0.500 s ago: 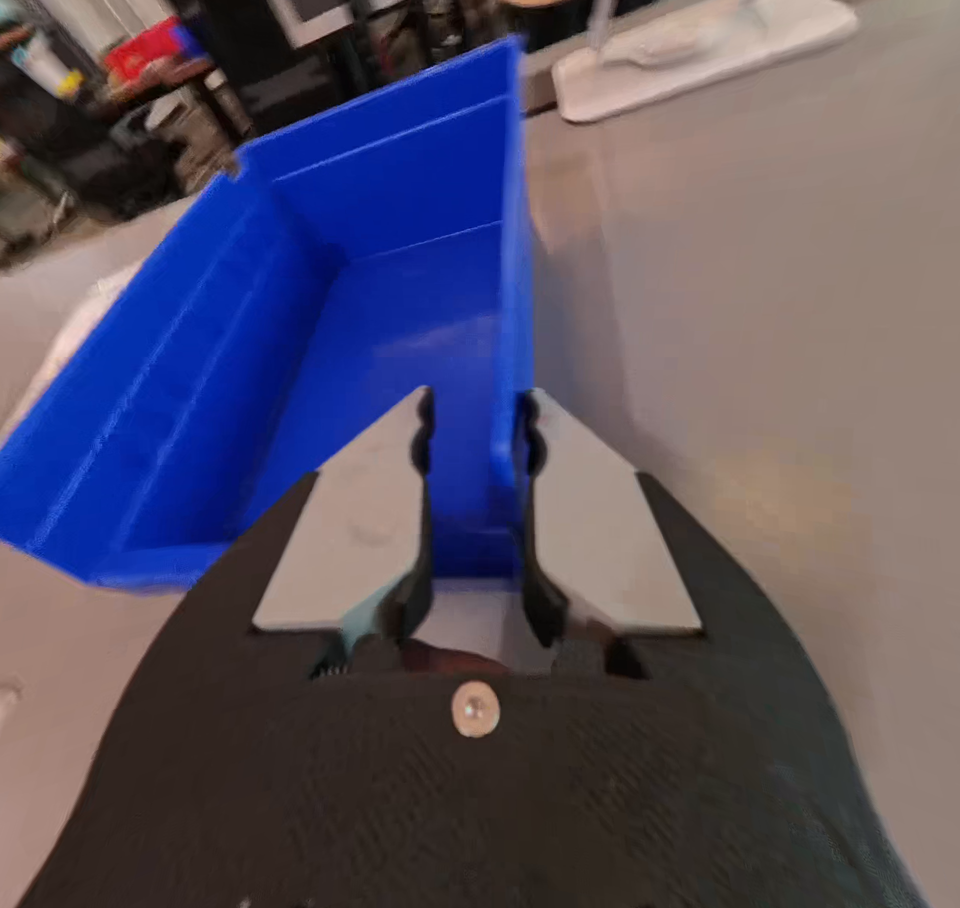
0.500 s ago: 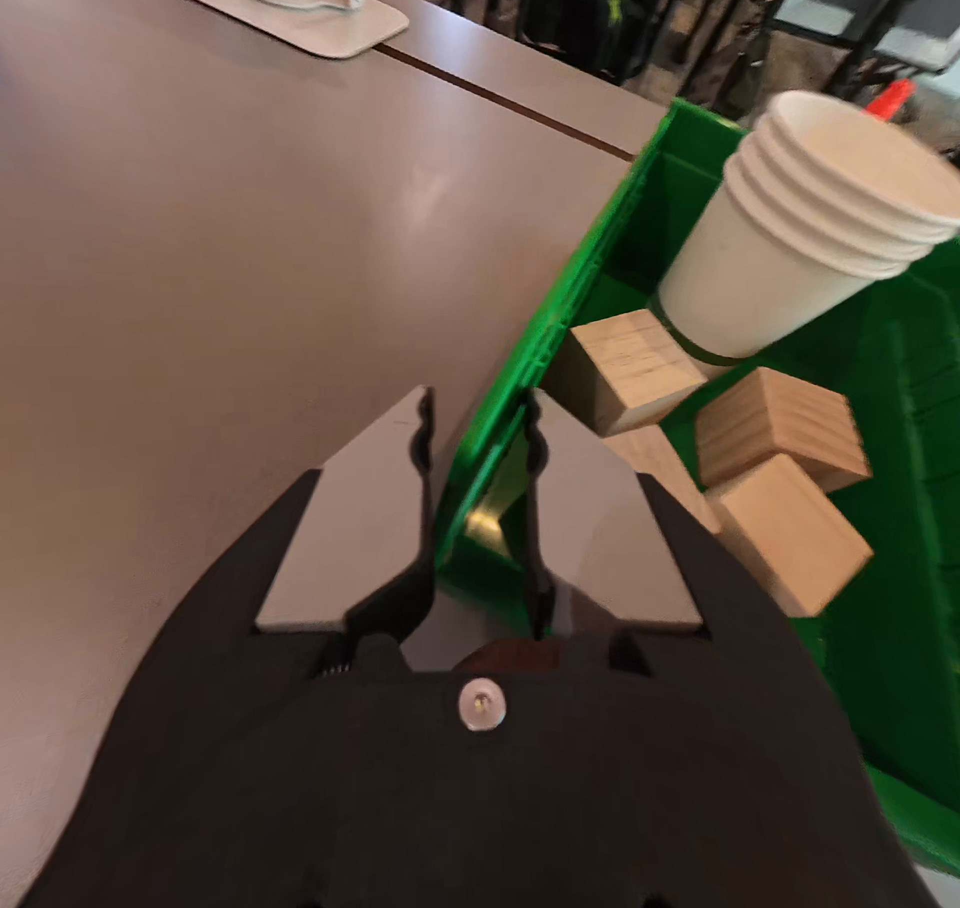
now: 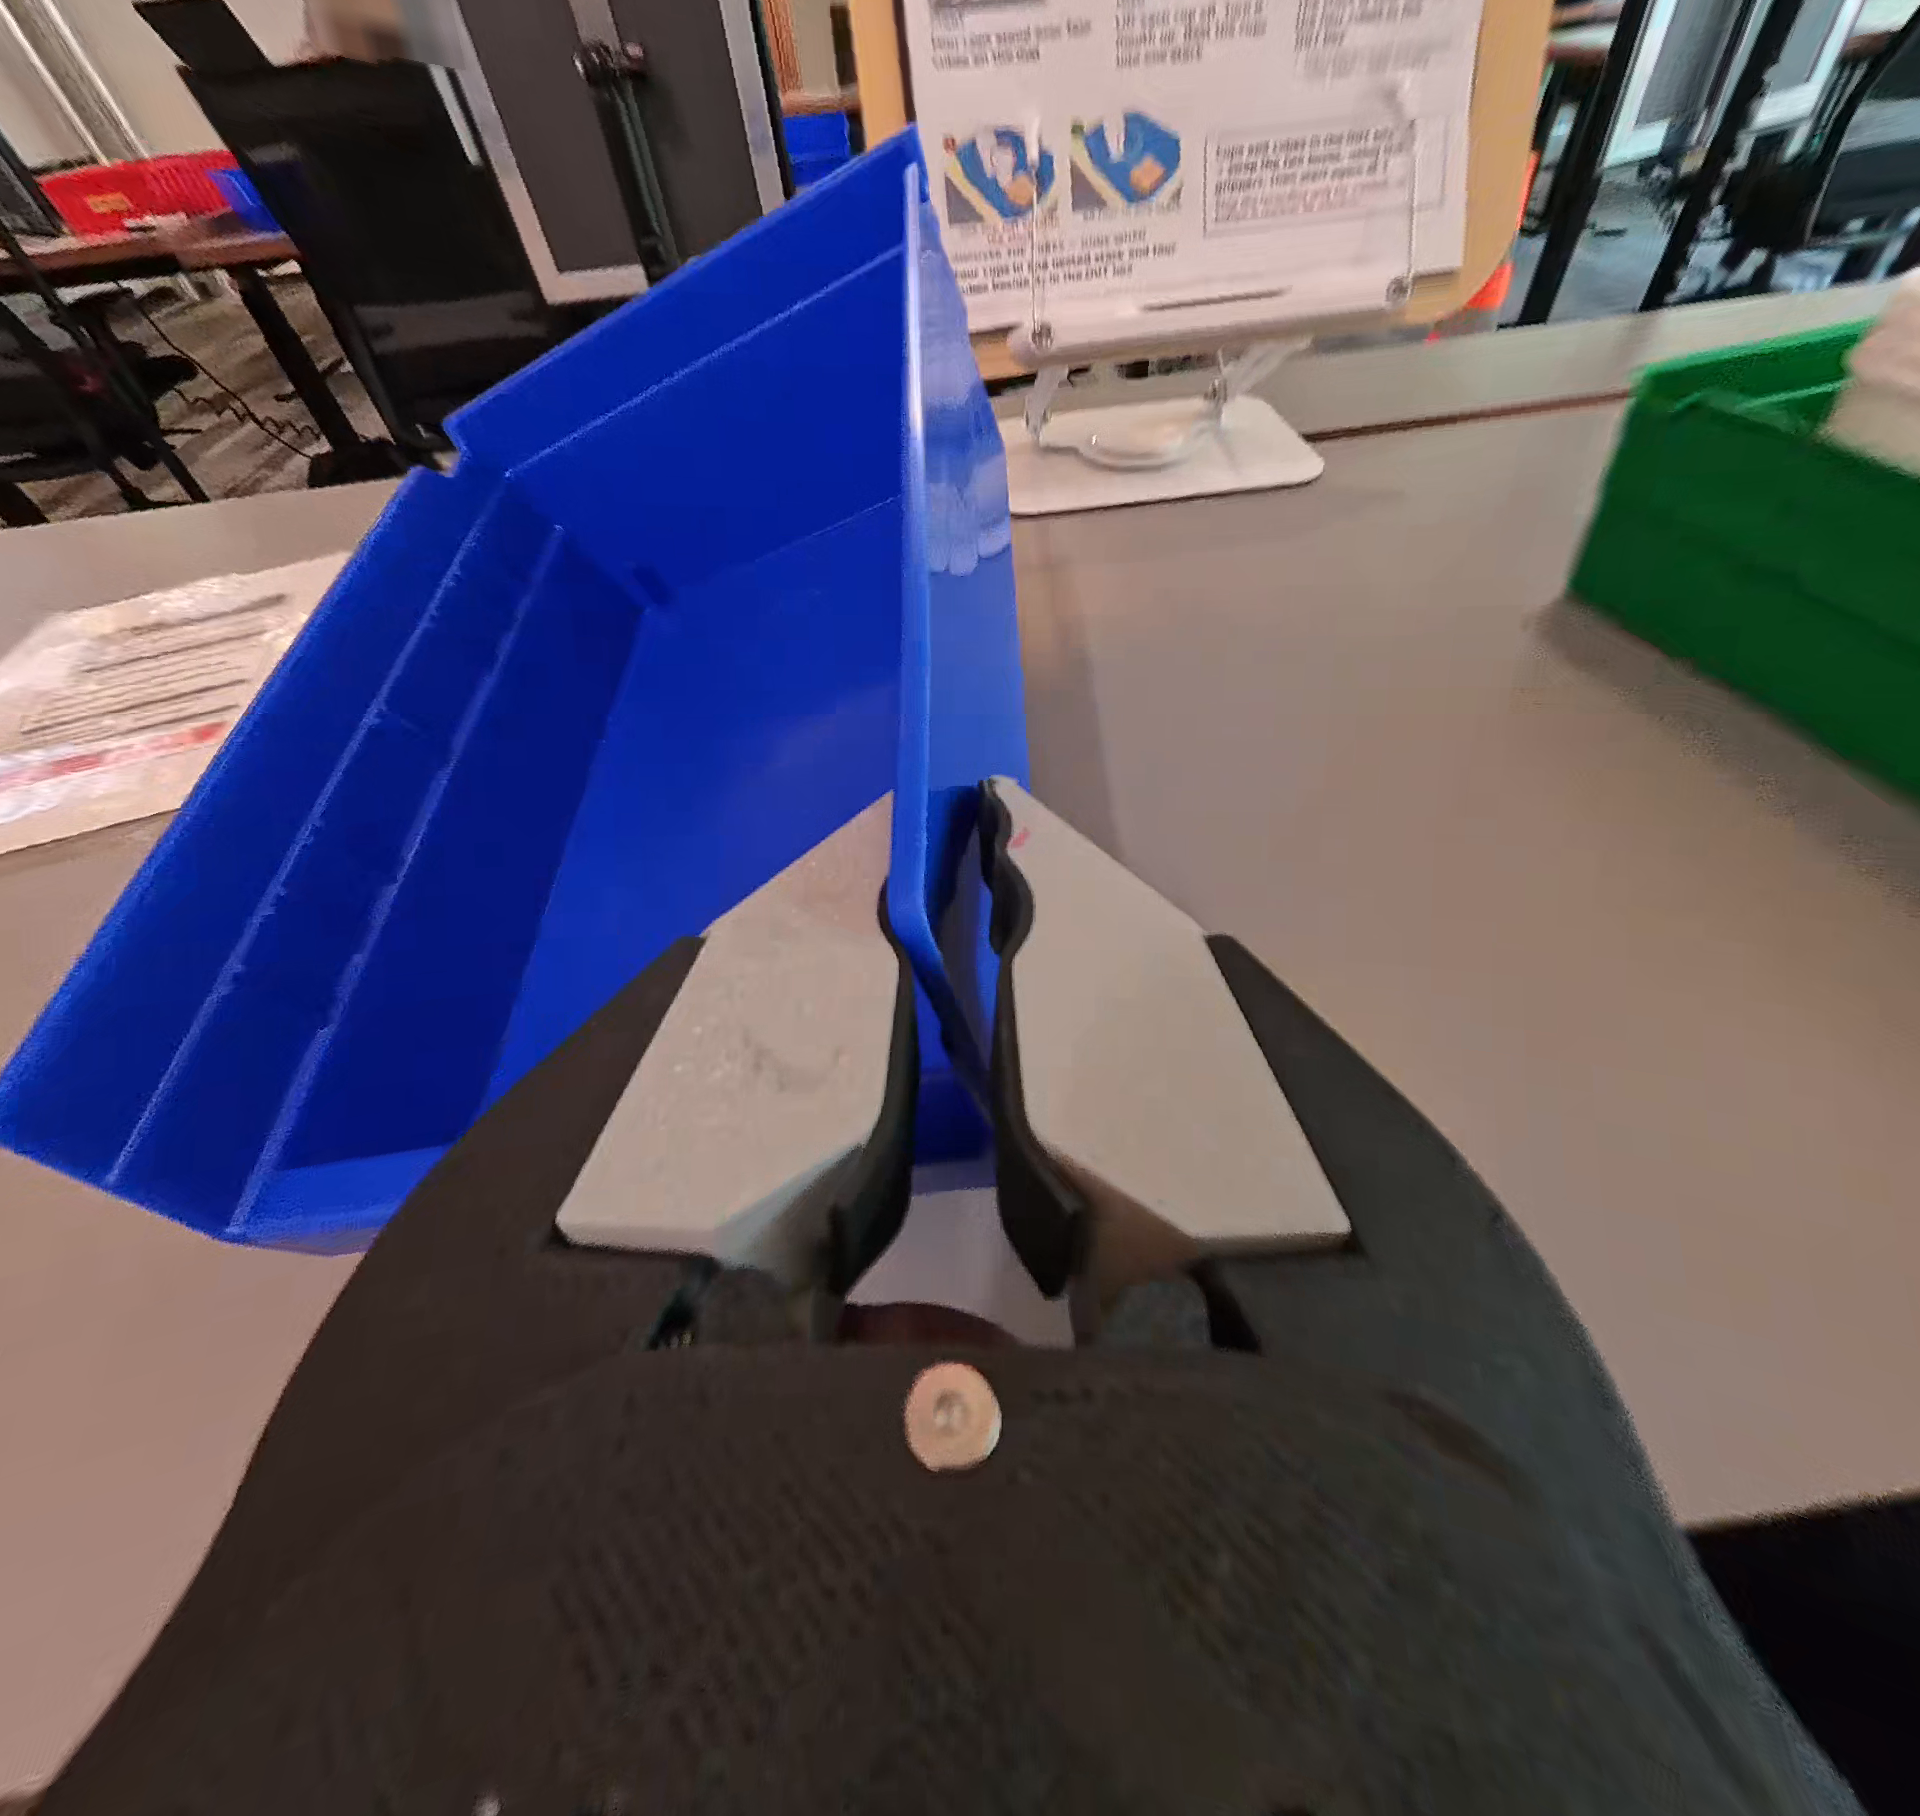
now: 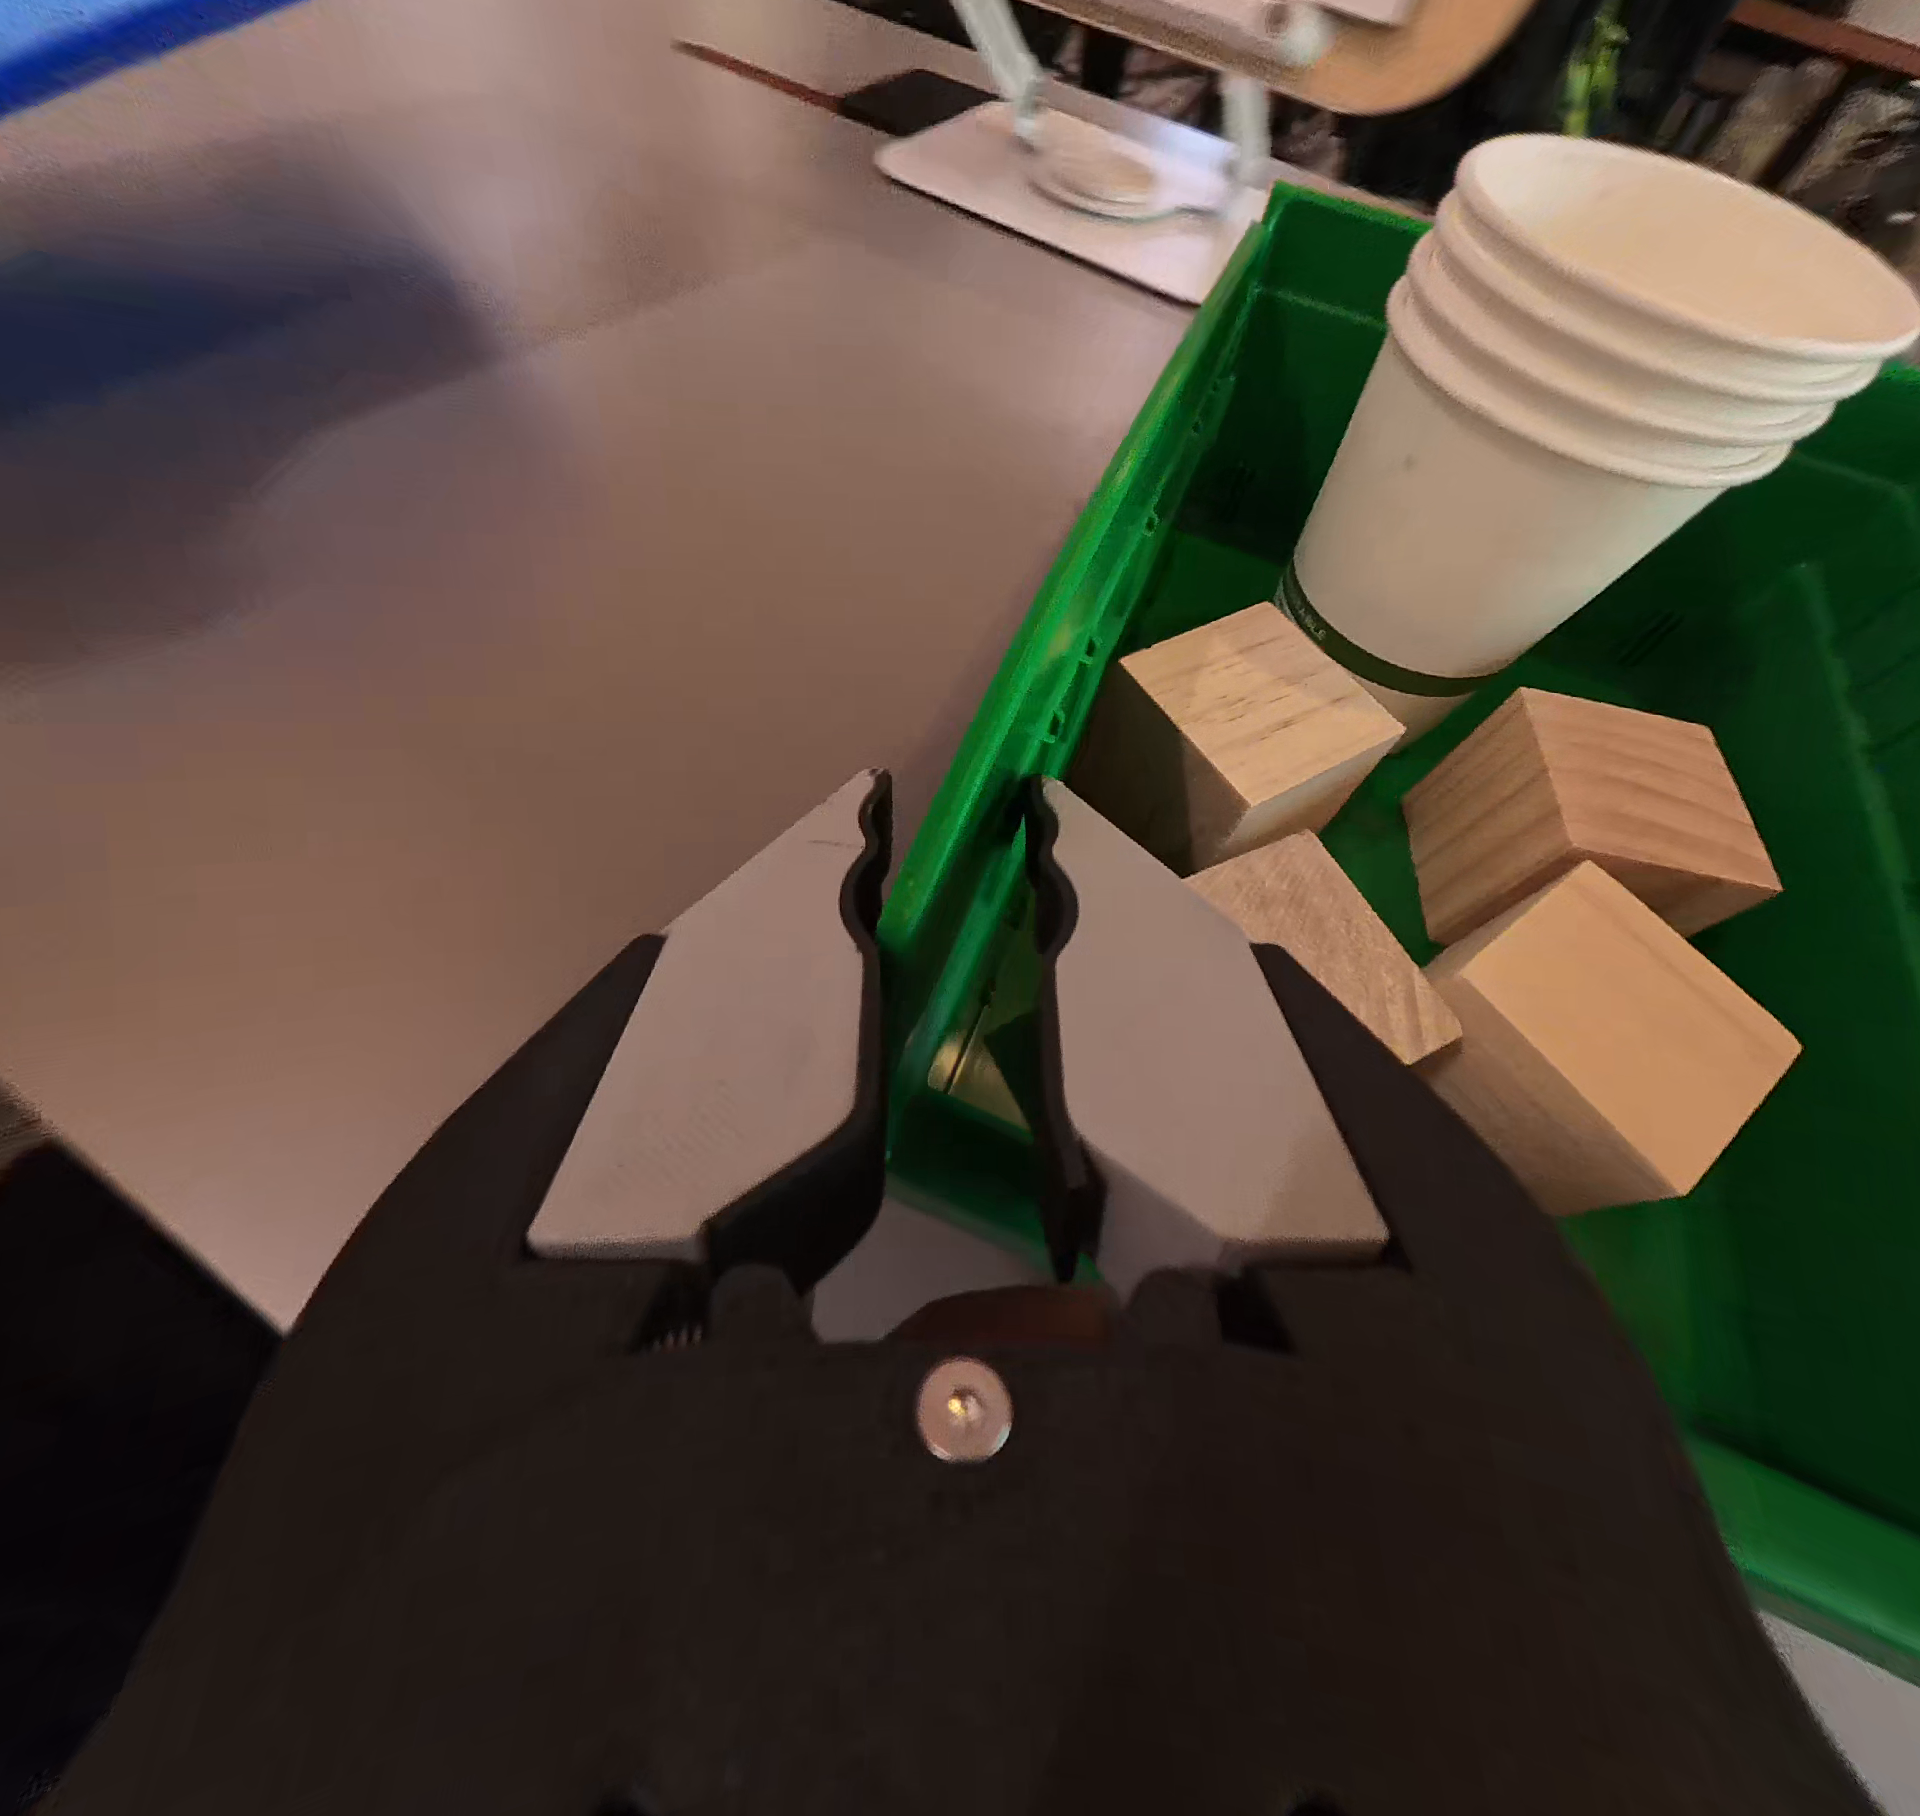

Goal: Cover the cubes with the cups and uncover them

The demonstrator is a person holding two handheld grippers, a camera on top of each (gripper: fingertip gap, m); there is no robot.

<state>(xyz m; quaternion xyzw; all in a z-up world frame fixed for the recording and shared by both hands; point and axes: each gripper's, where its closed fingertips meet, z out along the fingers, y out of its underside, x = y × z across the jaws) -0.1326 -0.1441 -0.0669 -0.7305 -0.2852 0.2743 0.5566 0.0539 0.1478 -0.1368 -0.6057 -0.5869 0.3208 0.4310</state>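
On the grey worktop (image 3: pixel 1403 831) we pinch the blue bin (image 3: pixel 623 779) by its right wall with our left gripper (image 3: pixel 940 893). Our right gripper (image 4: pixel 961 893) clamps the left wall of the green bin (image 4: pixel 1766 1299), which holds stacked white cups (image 4: pixel 1558 436) beside four wooden cubes (image 4: pixel 1247 717).

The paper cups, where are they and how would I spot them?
Find the green bin on the grey table, its wall clamped by the right gripper. Inside, behind four wooden cubes, leans a stack of white paper cups. It's the only tall, round, white thing among square blocks.
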